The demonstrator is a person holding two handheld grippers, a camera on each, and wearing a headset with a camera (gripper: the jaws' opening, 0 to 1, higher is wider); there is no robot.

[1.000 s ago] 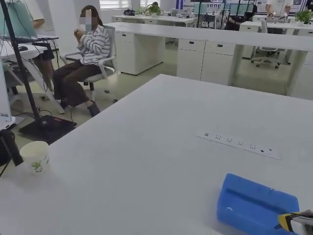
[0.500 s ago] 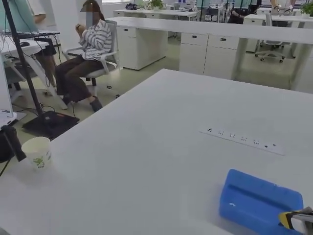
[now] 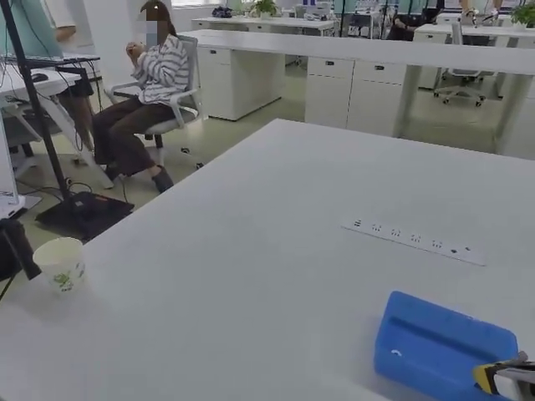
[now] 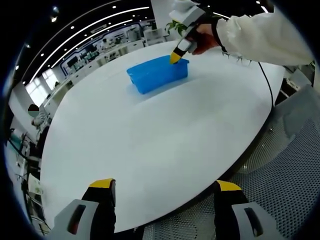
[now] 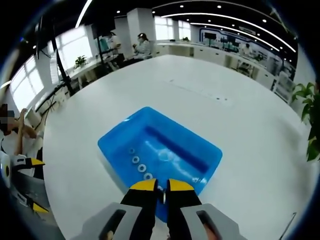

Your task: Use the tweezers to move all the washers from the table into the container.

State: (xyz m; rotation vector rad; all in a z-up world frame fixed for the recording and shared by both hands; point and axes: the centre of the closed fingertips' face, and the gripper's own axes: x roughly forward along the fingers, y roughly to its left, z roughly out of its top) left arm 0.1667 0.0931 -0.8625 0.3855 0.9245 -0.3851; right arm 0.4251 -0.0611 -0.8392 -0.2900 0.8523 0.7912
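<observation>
Holding four washers [image 5: 142, 168], blue container [image 5: 176, 134]; right fingers [image 5: 144, 186] clenched on tweezers [image 5: 160, 190], left fingers [image 4: 102, 184] released.

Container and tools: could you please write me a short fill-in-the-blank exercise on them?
The container is ___ in colour. In it lie ___ washers in a row. The left tool is ___, its jaws far apart. In the head view the cup stands to the ___ of the container.
Missing words: blue; four; open; left.
</observation>
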